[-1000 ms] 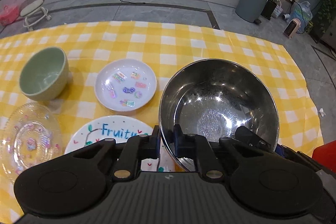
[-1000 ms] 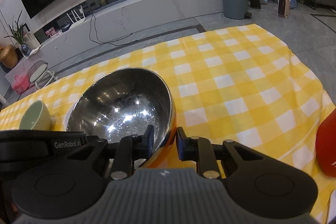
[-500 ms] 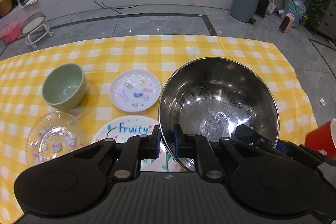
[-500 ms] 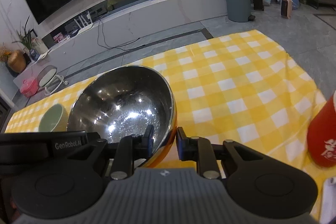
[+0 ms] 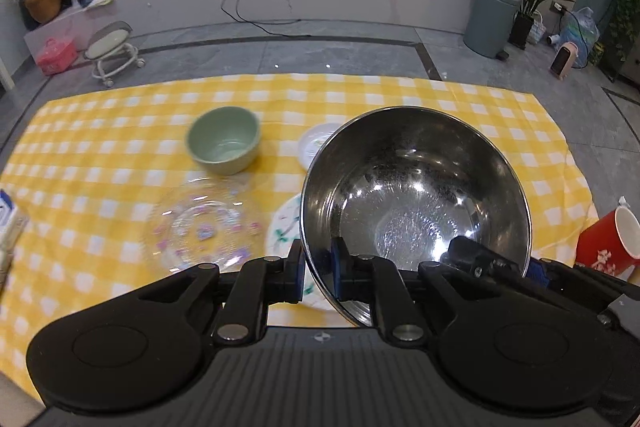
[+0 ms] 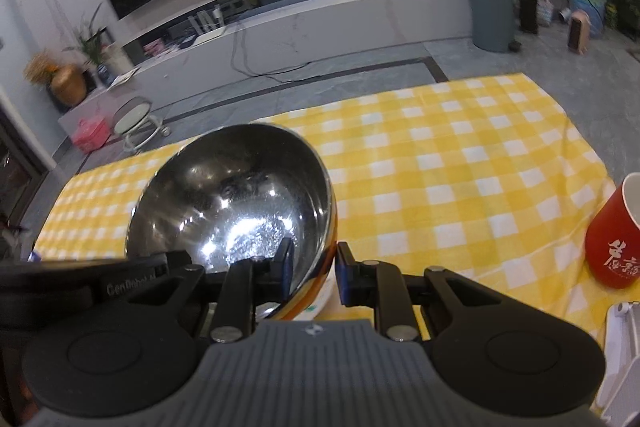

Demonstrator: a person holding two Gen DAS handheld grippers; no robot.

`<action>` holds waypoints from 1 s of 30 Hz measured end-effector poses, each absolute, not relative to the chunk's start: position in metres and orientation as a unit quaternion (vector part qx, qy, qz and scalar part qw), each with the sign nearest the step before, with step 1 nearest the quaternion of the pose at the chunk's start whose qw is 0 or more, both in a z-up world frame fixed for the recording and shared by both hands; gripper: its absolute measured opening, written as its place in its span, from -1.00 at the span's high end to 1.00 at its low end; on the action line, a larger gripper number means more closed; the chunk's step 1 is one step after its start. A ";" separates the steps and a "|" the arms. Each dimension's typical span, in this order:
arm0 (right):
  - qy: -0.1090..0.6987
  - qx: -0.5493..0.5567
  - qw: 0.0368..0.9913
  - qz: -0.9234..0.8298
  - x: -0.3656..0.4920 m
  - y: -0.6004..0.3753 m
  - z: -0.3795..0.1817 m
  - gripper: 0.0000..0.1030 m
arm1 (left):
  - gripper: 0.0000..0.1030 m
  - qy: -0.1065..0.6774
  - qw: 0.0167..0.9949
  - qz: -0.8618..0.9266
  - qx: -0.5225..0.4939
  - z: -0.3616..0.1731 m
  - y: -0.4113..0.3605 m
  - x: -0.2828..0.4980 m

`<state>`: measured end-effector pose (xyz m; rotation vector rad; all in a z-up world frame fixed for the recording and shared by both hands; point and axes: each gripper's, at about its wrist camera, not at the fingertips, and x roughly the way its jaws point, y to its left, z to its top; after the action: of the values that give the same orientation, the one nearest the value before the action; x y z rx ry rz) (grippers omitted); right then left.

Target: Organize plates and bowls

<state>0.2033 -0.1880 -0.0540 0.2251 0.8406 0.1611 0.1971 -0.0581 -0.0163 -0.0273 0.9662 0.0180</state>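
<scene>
Both sets of jaws are pinched narrow on the steel bowl (image 5: 416, 203): left gripper (image 5: 316, 273) at its near-left rim, right gripper (image 6: 312, 273) at the near-right, bowl clear above the desk (image 5: 100, 131). Carrying step, I'd say. Beyond the left jaws sit a glass plate (image 5: 202, 227) and green bowl (image 5: 224, 141); next it needs a level set-down.

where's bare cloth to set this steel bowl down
Free: the checked cloth between the steel bowl and the red mug, out to the far edge. Crowded: left of it, the green bowl, glass plate and white plates.
</scene>
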 end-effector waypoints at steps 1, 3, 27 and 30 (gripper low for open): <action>0.409 0.108 0.902 0.083 0.197 -0.183 -0.051 0.60 | 0.72 0.461 0.887 0.010 -0.011 -0.013 -0.054 0.190; 0.411 0.119 0.899 0.093 0.184 -0.176 -0.045 0.59 | 0.72 0.451 0.892 0.014 -0.007 -0.008 -0.046 0.174; 0.429 0.082 0.878 0.193 0.097 -0.056 -0.039 0.66 | 0.64 0.488 0.856 0.044 -0.164 -0.064 0.103 0.060; 0.434 0.065 0.879 0.185 0.098 -0.048 -0.051 0.67 | 0.65 0.496 0.850 0.043 -0.174 -0.080 0.111 0.063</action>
<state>0.0984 -0.0483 -0.0513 0.1364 0.9056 0.3863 0.0632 0.1108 -0.0804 -0.3668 1.0451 0.0913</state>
